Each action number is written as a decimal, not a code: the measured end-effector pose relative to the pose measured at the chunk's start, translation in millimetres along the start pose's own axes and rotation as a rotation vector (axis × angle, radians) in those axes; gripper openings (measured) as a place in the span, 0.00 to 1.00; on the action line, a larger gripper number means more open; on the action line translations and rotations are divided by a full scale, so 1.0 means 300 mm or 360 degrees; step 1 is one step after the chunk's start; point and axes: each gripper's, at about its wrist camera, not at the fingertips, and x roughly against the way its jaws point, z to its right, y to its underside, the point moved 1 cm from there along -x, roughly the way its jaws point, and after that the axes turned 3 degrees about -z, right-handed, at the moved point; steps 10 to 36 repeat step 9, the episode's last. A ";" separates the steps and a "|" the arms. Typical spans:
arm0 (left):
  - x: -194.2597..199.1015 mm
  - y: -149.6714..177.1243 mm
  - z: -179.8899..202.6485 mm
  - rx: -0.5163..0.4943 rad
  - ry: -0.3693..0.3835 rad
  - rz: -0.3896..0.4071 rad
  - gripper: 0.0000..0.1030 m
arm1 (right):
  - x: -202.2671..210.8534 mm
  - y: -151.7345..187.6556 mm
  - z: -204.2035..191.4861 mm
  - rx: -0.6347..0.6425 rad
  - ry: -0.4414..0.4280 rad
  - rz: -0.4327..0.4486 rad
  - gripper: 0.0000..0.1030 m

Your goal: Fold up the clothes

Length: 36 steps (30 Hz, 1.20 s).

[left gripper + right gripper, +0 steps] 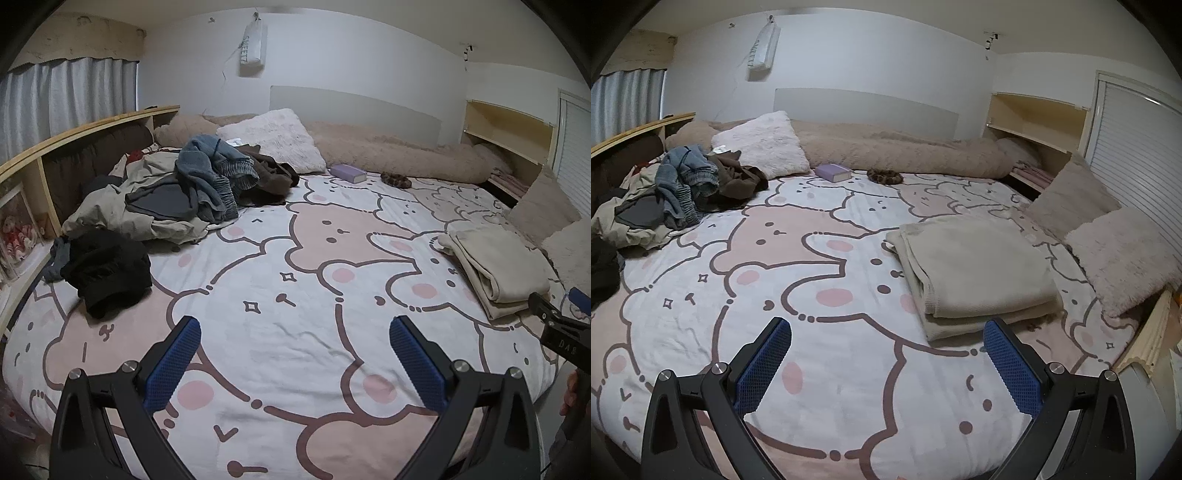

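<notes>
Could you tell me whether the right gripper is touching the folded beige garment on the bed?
Apart. In the right wrist view the right gripper hangs open, and a strip of bedsheet shows between its fingers and the folded beige garment.

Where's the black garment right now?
Left wrist view, far left: the black garment lies crumpled on the bedspread, just in front of the unfolded clothes pile.

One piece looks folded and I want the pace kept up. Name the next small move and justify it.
Probably carry the left gripper toward the black garment, the nearest unfolded piece. Both grippers are open and empty, the right gripper sits by the folded beige garment, and the clothes pile lies farther back.
</notes>
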 end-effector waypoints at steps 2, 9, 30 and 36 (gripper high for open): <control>0.000 0.001 0.001 0.0000 0.0002 0.0002 1.00 | -0.002 0.002 0.001 0.0002 0.0004 -0.0004 1.00; 0.005 0.003 0.001 0.0003 0.0006 0.0002 1.00 | 0.002 -0.001 -0.003 0.0022 0.0004 0.0003 1.00; 0.005 0.003 0.001 0.0003 0.0006 0.0002 1.00 | 0.002 -0.001 -0.003 0.0022 0.0004 0.0003 1.00; 0.005 0.003 0.001 0.0003 0.0006 0.0002 1.00 | 0.002 -0.001 -0.003 0.0022 0.0004 0.0003 1.00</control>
